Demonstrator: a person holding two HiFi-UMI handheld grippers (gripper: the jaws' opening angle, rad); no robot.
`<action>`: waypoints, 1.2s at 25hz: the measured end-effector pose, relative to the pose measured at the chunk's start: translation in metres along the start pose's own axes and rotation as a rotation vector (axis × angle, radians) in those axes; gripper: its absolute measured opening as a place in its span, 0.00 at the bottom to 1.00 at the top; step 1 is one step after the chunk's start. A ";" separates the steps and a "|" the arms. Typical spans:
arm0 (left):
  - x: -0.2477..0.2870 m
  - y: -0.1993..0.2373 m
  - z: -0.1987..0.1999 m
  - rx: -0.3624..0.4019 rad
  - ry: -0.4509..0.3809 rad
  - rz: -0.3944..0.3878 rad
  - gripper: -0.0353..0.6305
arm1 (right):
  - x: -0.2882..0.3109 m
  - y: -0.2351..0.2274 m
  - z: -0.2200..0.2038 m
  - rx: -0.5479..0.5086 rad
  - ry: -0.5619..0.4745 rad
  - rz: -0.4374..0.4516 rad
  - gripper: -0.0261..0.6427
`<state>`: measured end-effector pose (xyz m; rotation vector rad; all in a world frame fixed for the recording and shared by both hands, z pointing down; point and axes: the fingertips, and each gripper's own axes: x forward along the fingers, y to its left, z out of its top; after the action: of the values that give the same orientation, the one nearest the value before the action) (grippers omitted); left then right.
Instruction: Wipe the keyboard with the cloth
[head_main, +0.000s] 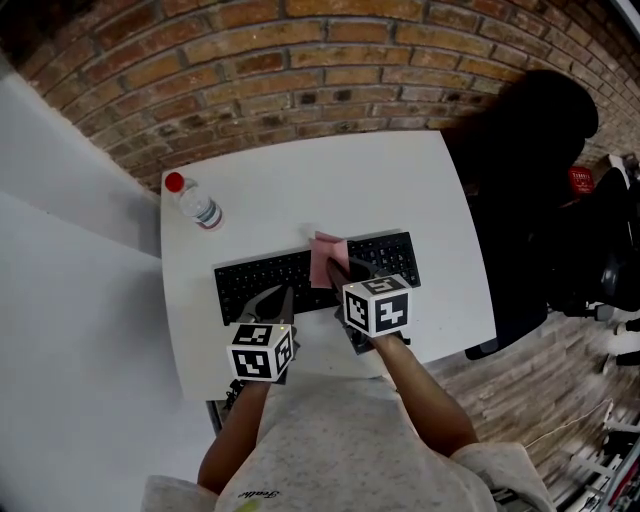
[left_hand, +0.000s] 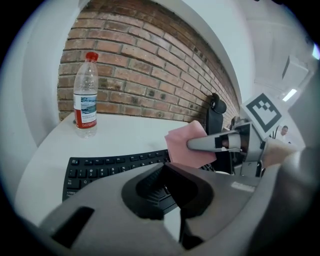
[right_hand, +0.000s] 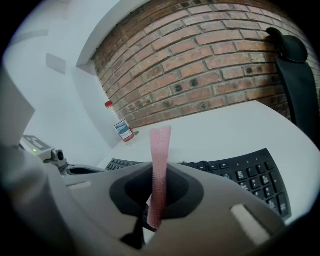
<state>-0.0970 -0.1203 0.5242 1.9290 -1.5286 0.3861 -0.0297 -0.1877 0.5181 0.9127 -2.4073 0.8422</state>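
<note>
The pink cloth (head_main: 328, 258) is over the middle of the keyboard (head_main: 270, 282), a bit to the right side. The right tool (head_main: 338, 272) is pinching the cloth. In the right gripper view the cloth (right_hand: 160, 165) stands up thin and straight between the two jaws, and they press on it from both sides. In the left gripper view the cloth (left_hand: 187, 145) looks like a flat pink square with the right tool (left_hand: 200, 144) clamped on it. Its low edge is close to the keys, but I cannot tell if it touches them. The keyboard is black and lies across the white tabletop (head_main: 400, 180), near the front edge. The left tool (head_main: 278, 298) is by the front edge of the keyboard, on its left part, just beside the right tool. Its jaws are pressed together and there is nothing between them. Each tool has a cube with black and white squares on it. A clear bottle (head_main: 200, 207) with a red cap stands up at the far left corner of the tabletop, well apart from the keyboard. A black chair (head_main: 520, 200) is past the right side of the tabletop. A brick wall (head_main: 300, 80) is behind the tabletop.
</note>
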 end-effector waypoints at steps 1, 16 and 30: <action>0.002 -0.002 0.000 0.002 0.001 -0.001 0.05 | -0.002 -0.003 0.001 0.004 -0.003 -0.001 0.07; 0.019 -0.033 -0.002 0.014 0.015 0.004 0.05 | -0.028 -0.050 0.008 0.055 -0.043 -0.010 0.07; 0.037 -0.063 0.000 0.026 0.018 0.012 0.05 | -0.049 -0.109 0.006 0.113 -0.053 -0.051 0.08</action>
<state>-0.0273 -0.1405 0.5271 1.9320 -1.5310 0.4296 0.0796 -0.2355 0.5273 1.0466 -2.3908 0.9546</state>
